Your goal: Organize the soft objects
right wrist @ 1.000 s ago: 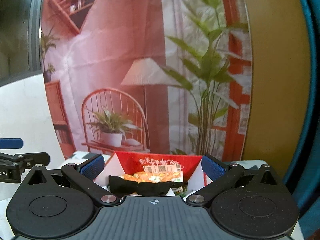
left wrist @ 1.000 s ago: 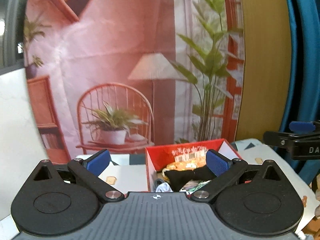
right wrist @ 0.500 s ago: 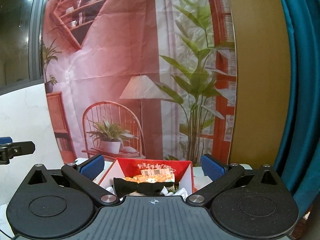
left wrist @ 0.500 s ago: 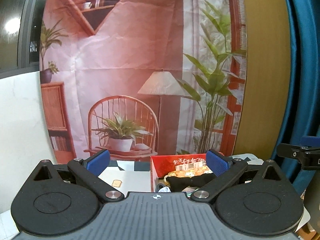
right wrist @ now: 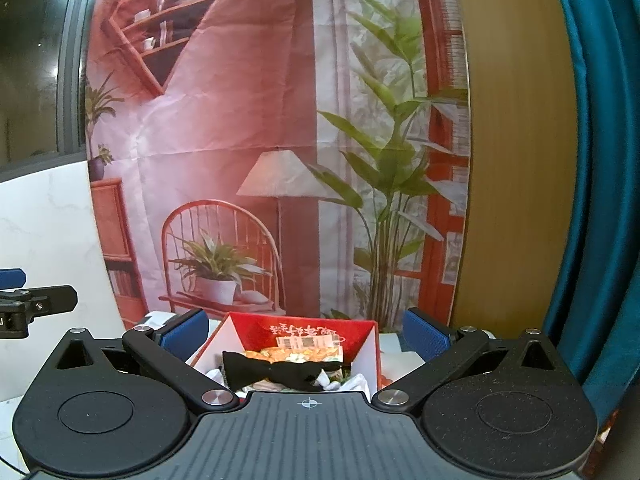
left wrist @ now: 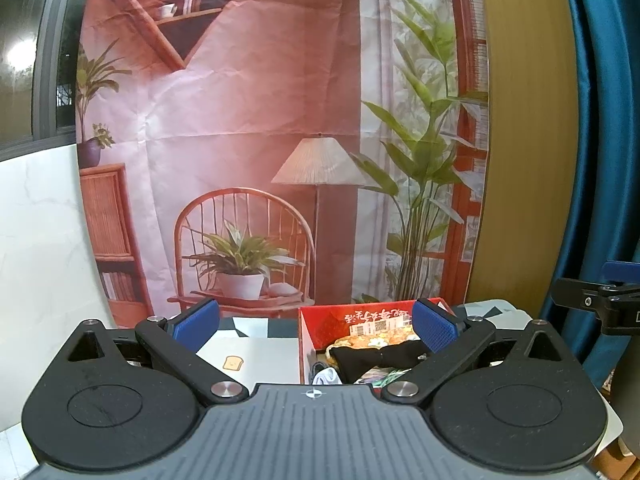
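A red cardboard box (left wrist: 320, 330) (right wrist: 362, 338) stands on the table and holds soft items. A black cloth (left wrist: 376, 356) (right wrist: 276, 372) lies on top, over an orange patterned piece (right wrist: 304, 354) and white fabric (left wrist: 327, 378). My left gripper (left wrist: 315, 322) is open and empty, back from the box, with the box in front of its right finger. My right gripper (right wrist: 304, 334) is open and empty, with the box centred between its fingers. The right gripper shows at the edge of the left wrist view (left wrist: 600, 300). The left gripper shows at the edge of the right wrist view (right wrist: 24, 304).
A printed backdrop (left wrist: 280, 140) of a room hangs behind the table. A wooden panel (left wrist: 520, 140) and a blue curtain (left wrist: 600, 120) are to the right. A white card with a toast picture (left wrist: 232, 362) lies left of the box. A white marble wall (left wrist: 40, 240) is on the left.
Both grippers have pulled back and tilted up from the box, so it looks smaller and lower in both views. Both stay open and empty.
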A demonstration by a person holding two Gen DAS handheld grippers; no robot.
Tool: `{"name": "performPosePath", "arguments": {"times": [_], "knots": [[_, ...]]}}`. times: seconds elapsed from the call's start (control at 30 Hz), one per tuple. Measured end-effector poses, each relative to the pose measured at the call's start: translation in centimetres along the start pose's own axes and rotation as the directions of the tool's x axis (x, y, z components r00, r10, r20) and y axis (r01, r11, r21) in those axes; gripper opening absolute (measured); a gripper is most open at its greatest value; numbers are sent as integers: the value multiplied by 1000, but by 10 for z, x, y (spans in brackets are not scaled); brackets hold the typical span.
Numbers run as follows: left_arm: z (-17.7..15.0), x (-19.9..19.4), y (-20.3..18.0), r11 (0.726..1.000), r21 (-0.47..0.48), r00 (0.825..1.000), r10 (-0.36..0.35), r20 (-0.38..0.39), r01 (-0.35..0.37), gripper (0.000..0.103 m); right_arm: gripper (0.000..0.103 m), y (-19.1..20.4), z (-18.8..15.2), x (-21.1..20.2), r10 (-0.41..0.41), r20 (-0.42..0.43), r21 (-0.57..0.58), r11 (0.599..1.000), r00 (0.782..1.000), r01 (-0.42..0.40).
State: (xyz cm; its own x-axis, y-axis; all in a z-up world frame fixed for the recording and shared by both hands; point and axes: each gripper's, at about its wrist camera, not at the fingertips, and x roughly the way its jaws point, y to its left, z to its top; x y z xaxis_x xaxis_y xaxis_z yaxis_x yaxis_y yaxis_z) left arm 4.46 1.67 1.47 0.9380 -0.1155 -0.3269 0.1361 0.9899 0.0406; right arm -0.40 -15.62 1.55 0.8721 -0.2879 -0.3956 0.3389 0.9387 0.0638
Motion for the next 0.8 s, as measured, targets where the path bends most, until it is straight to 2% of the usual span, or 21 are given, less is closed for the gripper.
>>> {"name": "performPosePath", "arguments": {"times": [0.8], "knots": [[1,0,-1,1000,2,1000,-9,0,9,103,103,-5,0,0,-15,-3,6,1000,1000,15]]}}
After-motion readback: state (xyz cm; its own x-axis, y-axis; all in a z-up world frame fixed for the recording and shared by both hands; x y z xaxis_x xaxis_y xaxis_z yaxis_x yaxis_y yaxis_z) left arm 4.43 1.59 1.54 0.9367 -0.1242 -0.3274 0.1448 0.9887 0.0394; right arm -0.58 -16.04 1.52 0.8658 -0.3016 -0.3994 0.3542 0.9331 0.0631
